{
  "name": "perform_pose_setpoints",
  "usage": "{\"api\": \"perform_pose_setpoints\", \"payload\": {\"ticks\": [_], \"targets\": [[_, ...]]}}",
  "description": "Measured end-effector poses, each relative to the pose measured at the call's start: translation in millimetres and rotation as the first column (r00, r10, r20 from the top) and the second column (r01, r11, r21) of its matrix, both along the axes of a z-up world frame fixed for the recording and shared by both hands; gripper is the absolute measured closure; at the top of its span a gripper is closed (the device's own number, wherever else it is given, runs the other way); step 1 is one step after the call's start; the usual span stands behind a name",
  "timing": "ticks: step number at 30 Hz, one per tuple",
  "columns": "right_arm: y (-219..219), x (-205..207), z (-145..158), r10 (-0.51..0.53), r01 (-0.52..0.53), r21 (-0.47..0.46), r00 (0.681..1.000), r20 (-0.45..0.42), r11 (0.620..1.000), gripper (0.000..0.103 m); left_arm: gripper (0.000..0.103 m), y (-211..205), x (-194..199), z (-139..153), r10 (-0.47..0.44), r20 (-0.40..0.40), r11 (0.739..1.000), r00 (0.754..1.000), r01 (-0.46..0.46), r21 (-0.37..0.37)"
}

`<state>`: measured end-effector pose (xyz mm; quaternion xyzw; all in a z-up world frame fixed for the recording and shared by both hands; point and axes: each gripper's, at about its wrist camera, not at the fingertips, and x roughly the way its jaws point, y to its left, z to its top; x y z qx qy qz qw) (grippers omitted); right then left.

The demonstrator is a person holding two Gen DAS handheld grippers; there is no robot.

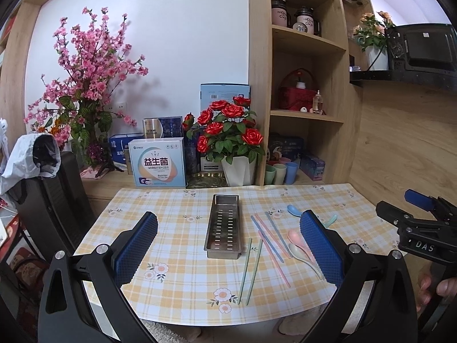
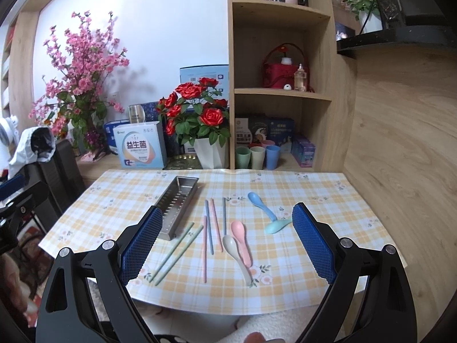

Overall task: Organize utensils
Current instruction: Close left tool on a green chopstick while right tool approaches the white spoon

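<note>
My left hand-held gripper (image 1: 228, 245) and right hand-held gripper (image 2: 225, 243) both hang released above the near edge of the tabletop (image 2: 328, 188), grasping nothing. The steel utensil tray (image 1: 224, 225) lies empty, left of centre. Beside it on the right lie green chopsticks (image 2: 177, 253), pink and blue chopsticks (image 2: 210, 228) and four spoons (image 2: 241, 243), all loose on the checked cloth

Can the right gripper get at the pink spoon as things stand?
Probably yes. The right gripper is open and empty above the table's near edge, with the pink spoon lying ahead between its fingers. Nothing covers it, though the beige spoon lies against it and may get nudged.
</note>
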<state>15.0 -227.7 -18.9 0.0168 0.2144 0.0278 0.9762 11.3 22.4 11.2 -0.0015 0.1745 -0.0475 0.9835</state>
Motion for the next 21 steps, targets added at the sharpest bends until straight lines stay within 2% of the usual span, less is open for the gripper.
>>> {"api": "perform_pose_setpoints", "payload": {"ticks": [5,10,12,17,19,21], "targets": [[-9,31,3,0.021,-0.021,0.029,1.0,-0.013,0.999,0.014,0.005,16,26,-4,-0.001,-0.006,0.999,1.0,0.0,-0.037],[-8,83,-9,0.058,-0.056,0.049,0.997,-0.054,0.997,0.014,0.007,27,70,-26,-0.01,-0.073,1.0,0.997,0.008,-0.027],[-4,99,-17,0.072,-0.068,0.057,0.995,-0.07,0.996,0.014,0.016,31,87,-41,-0.026,-0.121,0.999,0.992,0.023,-0.03],[7,133,-55,0.096,-0.086,0.082,0.988,-0.119,0.993,0.014,0.055,32,122,-98,-0.123,-0.283,0.992,0.951,0.107,-0.072],[9,142,-73,0.105,-0.09,0.1,0.982,-0.156,0.991,0.014,0.064,25,132,-125,-0.168,-0.335,0.985,0.927,0.151,-0.078],[11,151,-94,0.114,-0.094,0.108,0.973,-0.201,0.99,0.014,0.067,18,141,-148,-0.204,-0.384,0.979,0.9,0.187,-0.082]]}}
